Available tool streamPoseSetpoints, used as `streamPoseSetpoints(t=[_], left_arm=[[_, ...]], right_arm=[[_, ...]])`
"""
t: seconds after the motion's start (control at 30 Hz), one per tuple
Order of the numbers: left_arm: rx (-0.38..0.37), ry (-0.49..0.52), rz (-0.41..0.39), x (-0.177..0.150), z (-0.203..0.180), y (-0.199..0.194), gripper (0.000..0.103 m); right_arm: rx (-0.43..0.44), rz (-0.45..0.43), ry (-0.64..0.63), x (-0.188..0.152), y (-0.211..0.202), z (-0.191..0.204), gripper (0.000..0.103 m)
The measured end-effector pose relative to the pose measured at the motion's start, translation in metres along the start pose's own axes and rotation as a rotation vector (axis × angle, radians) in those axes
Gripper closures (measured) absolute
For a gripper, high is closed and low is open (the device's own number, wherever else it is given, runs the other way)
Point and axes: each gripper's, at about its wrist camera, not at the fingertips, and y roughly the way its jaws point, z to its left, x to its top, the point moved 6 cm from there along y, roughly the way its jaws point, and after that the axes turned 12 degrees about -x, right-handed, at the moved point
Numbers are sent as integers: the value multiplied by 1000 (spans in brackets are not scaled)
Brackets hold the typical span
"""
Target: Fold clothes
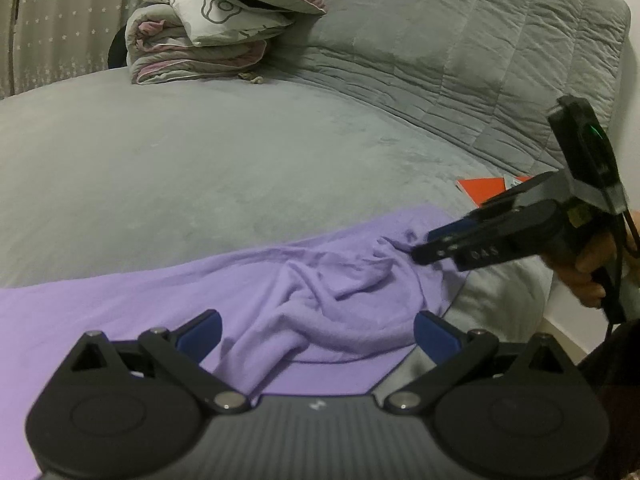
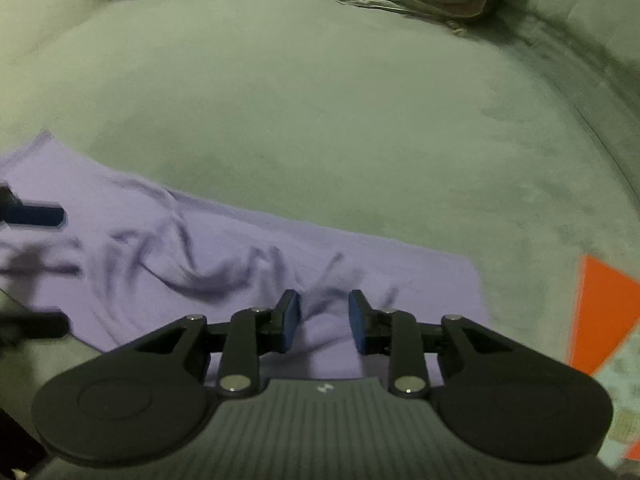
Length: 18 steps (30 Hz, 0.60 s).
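1. Your right tool (image 2: pixel 324 320) hangs partly open over the rumpled end of the purple garment (image 2: pixel 240 264), gripping nothing.
2. Your left tool (image 1: pixel 316 334) gapes wide above it.
3. One garment, lying on the grey bed (image 1: pixel 200 152); one folded quilt (image 1: pixel 208 36) beyond.

A wide grey bed cover (image 1: pixel 200 152) is filling most of both views, its plush surface lying smooth. A quilted grey blanket (image 1: pixel 460 48) is draping over the raised end at the upper right of the left view. A folded patterned duvet (image 1: pixel 200 40) is sitting at the upper left, against a star-dotted curtain (image 1: pixel 60 20). An orange booklet (image 1: pixel 484 190) is lying at the right edge.
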Motion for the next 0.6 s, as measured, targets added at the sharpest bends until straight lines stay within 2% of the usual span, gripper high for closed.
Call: streamPoseSetpoints(t=[0.1,0.27,0.4,0.6], left_arm=[[-3,1,3,1,-1,2,1],[1,4,8,2,-2,3,1],[7,0,9,2,-1,4,1],[16,-4,0,4,-2,7,1]], right_arm=[[-94,38,-56,-10,-3,-11,75],[-121,80,-66,-22,-9,-39,72],[-50,35,23,-18,-13,-54,71],[95,-57,107,-5,-10,-45,70]])
